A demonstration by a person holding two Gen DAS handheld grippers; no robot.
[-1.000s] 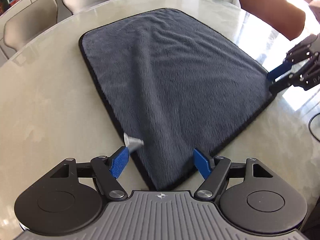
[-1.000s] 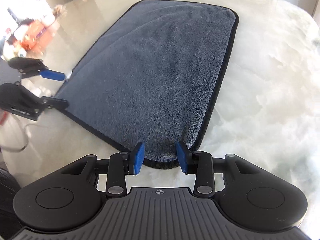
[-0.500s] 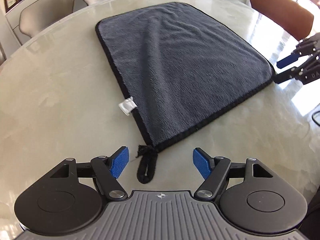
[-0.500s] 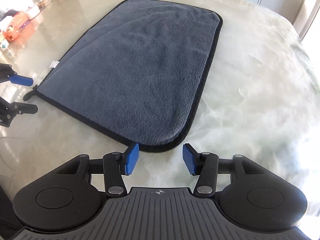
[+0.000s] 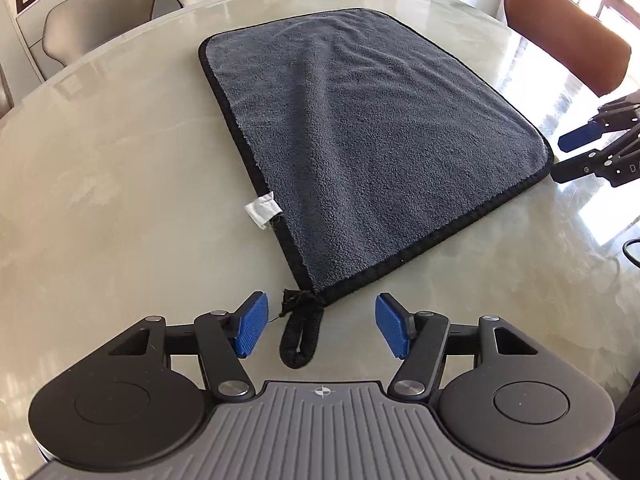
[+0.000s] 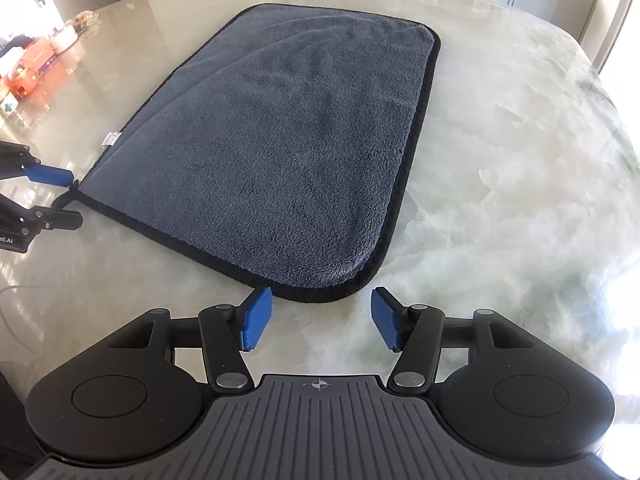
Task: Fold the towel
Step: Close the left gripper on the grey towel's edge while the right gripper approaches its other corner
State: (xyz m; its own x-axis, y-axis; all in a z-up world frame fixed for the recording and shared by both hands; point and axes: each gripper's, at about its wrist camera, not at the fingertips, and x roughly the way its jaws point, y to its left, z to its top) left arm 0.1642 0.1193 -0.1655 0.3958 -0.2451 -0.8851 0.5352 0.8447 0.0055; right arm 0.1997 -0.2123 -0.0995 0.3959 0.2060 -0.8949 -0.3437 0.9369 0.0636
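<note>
A dark grey towel (image 5: 368,132) with black trim lies flat and unfolded on the marble table; it also shows in the right wrist view (image 6: 280,140). Its white tag (image 5: 262,209) sticks out on the left edge and its black hanging loop (image 5: 300,336) lies at the near corner. My left gripper (image 5: 320,330) is open, with the loop between its blue pads, not gripped. My right gripper (image 6: 318,318) is open and empty just short of the other near corner. Each gripper shows in the other's view: the right (image 5: 580,156), the left (image 6: 52,196).
The marble table (image 6: 500,160) is round and glossy. A brown chair (image 5: 568,32) stands at the far right and beige chairs (image 5: 100,20) at the far left. Small boxes and jars (image 6: 28,68) sit at the table's left side. A cable (image 5: 632,252) lies by the right edge.
Both grippers have let go of the near corners and drawn back towards me. The right jaws have opened wider. The towel now lies flat, its loop and tag showing.
</note>
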